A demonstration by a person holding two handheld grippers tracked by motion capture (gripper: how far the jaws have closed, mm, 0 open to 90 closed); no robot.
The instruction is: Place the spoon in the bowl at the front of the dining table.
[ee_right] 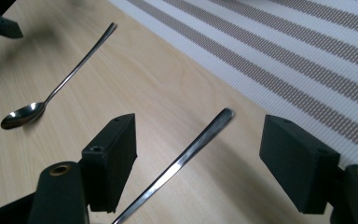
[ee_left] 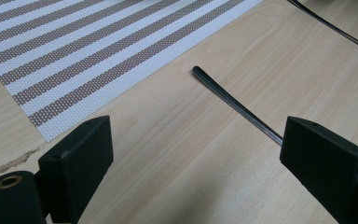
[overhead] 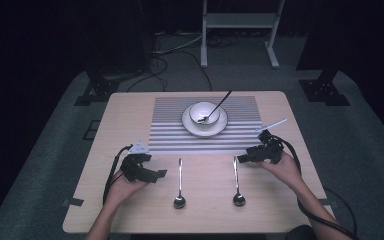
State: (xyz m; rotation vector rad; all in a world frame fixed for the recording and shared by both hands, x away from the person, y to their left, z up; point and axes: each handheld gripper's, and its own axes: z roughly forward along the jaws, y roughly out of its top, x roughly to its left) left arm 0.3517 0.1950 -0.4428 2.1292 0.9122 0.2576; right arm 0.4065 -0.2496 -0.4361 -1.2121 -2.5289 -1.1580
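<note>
L gripper: jaws wide apart, holding nothing | R gripper: jaws wide apart, straddling spoon handle, no pinch

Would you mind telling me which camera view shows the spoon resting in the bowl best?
The high view: the spoon lies with its head in the bowl and its handle angling up over the rim. The left gripper view and the right gripper view look at the table spoons and the striped mat instead.

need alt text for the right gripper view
The right gripper's two black jaws stand open over the handle of a metal spoon lying on a pale wooden table. A second spoon lies farther off, and a striped placemat crosses the upper right.
</note>
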